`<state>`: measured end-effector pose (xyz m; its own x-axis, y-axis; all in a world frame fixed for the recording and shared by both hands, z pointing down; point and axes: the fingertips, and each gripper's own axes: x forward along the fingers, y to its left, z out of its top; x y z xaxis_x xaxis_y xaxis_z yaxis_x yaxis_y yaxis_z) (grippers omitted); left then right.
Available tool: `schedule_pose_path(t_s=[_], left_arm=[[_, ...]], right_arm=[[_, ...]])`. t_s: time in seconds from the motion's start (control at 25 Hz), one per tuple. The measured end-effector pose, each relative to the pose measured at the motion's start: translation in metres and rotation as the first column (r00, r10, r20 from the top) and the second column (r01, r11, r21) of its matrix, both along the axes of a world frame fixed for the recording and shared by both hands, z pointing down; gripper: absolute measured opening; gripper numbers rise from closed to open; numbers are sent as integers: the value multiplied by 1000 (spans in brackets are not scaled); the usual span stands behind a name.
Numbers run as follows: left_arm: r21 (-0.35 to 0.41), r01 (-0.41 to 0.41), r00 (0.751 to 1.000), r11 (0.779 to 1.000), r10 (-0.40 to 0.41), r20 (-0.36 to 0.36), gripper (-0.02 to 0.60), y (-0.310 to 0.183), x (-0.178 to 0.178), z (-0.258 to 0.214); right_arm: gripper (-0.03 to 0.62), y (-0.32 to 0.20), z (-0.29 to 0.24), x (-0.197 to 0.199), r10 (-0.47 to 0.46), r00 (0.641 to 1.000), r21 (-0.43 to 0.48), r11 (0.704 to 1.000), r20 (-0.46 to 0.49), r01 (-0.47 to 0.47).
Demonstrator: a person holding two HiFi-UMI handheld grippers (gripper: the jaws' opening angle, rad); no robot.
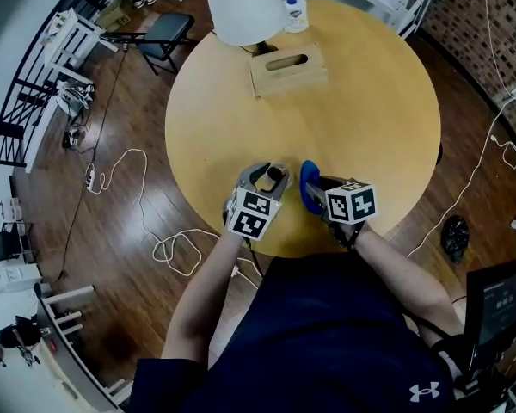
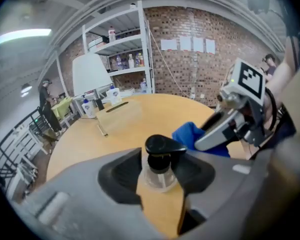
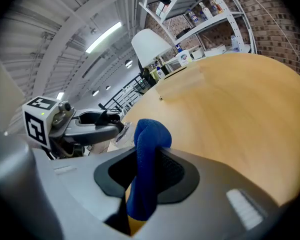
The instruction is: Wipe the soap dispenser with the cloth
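A small clear soap dispenser (image 2: 162,149) with a black pump head stands near the front edge of the round wooden table (image 1: 378,101). My left gripper (image 2: 161,170) has its pads against both sides of the clear body, shut on it. In the head view the dispenser (image 1: 276,175) shows between the left gripper's (image 1: 269,179) fingers. A blue cloth (image 3: 147,144) hangs folded between the pads of my right gripper (image 3: 145,173), which is shut on it. The cloth (image 1: 308,184) sits just right of the dispenser, a small gap apart. The right gripper (image 1: 316,194) is beside the left one.
A wooden tissue box (image 1: 288,67), a white lamp shade (image 1: 243,7) and another pump bottle (image 1: 295,11) stand at the table's far side. Cables (image 1: 168,243) lie on the wooden floor to the left. A folding chair (image 1: 163,33) stands beyond the table.
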<state>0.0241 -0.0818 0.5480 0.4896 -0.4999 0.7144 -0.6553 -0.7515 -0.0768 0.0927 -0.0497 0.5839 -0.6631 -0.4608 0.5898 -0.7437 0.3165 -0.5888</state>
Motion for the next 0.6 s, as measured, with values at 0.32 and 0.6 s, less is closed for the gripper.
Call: schedule_pose_path(t_s=[0.32,0.6], left_arm=[[-27,136,974,990,-139,-180,146,5,10,-4],[12,175,972,984,-171,-161,144,1,0,6]], right_arm=[[97,38,19,-4,-72,997,-39,997,-37,70],[95,19,-6,-16,-51,997,103,993,-61,57]])
